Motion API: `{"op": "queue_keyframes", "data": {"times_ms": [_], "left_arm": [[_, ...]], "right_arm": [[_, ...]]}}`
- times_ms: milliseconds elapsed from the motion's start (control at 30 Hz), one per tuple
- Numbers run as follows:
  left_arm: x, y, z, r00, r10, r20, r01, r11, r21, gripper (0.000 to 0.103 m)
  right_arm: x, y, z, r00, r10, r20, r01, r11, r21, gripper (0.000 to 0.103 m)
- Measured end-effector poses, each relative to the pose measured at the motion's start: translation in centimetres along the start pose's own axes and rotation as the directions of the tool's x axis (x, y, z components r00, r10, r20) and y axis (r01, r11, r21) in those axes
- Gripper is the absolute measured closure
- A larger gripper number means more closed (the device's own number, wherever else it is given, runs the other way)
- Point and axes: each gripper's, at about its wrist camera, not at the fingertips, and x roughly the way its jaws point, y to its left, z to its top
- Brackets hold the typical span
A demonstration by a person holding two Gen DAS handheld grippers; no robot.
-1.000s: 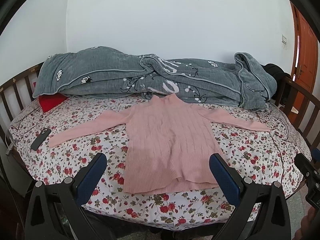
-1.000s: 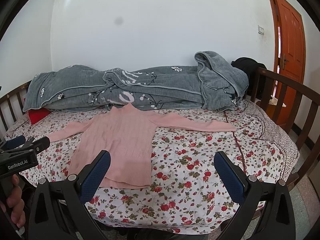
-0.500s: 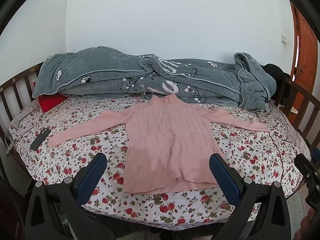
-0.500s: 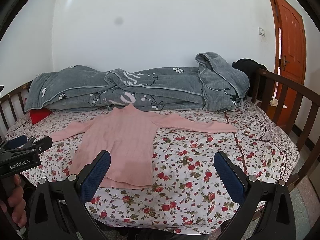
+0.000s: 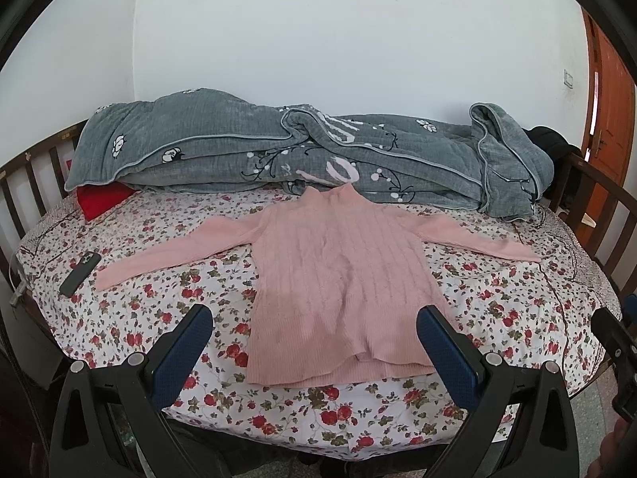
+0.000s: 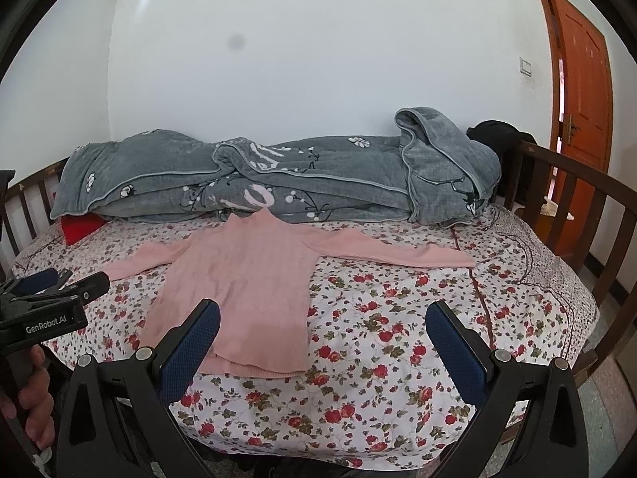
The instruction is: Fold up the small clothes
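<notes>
A small pink knit sweater (image 5: 338,275) lies flat on the floral bedsheet (image 5: 497,306), collar toward the wall, both sleeves spread sideways. It also shows in the right wrist view (image 6: 247,286). My left gripper (image 5: 314,342) is open and empty, held at the near edge of the bed over the sweater's hem. My right gripper (image 6: 322,334) is open and empty, to the right of the hem. The left gripper also shows at the left edge of the right wrist view (image 6: 51,283).
A rolled grey quilt (image 5: 302,159) lies along the wall behind the sweater. A red cushion (image 5: 101,199) and a dark phone (image 5: 79,273) sit at the left. Wooden rails (image 6: 577,215) enclose the bed's ends. An orange door (image 6: 581,99) is at the right.
The right wrist view has shifted slightly; otherwise nothing has visibly changed and both grippers stay open.
</notes>
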Motion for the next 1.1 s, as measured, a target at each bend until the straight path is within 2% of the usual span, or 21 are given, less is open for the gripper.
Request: {"op": "queue_keyframes", "data": {"times_ms": [233, 567, 700, 867, 1033, 1100], "left_arm": [[2.6, 0.5, -0.4, 0.999, 0.000, -0.049, -0.001, 1.000, -0.006, 0.000], [7.7, 3.3, -0.7, 0.993, -0.023, -0.112, 0.016, 0.998, -0.058, 0.000], [10.1, 6.0, -0.9, 0.990, -0.031, -0.134, 0.018, 0.995, -0.098, 0.000], [13.9, 10.7, -1.9, 0.984, 0.015, -0.179, -0.043, 0.987, -0.156, 0.001], [17.7, 16.5, -3.6, 0.977, -0.036, -0.209, -0.031, 0.951, -0.309, 0.002], [18.9, 18.6, -3.9, 0.977, -0.022, -0.214, -0.057, 0.933, -0.356, 0.003]], "right_arm": [[1.6, 0.0, -0.9, 1.000, 0.003, -0.021, -0.004, 1.000, -0.016, 0.002], [7.0, 0.5, -1.5, 0.994, 0.027, -0.107, -0.028, 1.000, -0.005, 0.002], [9.0, 1.3, -1.5, 0.993, 0.041, -0.107, -0.043, 0.999, -0.008, 0.002], [11.7, 2.8, -1.6, 0.991, 0.084, -0.103, -0.084, 0.996, 0.009, 0.002], [14.6, 4.5, -1.6, 0.986, 0.094, -0.134, -0.096, 0.995, -0.003, 0.002], [16.0, 5.3, -1.6, 0.986, 0.071, -0.153, -0.078, 0.996, -0.040, 0.002]]}}
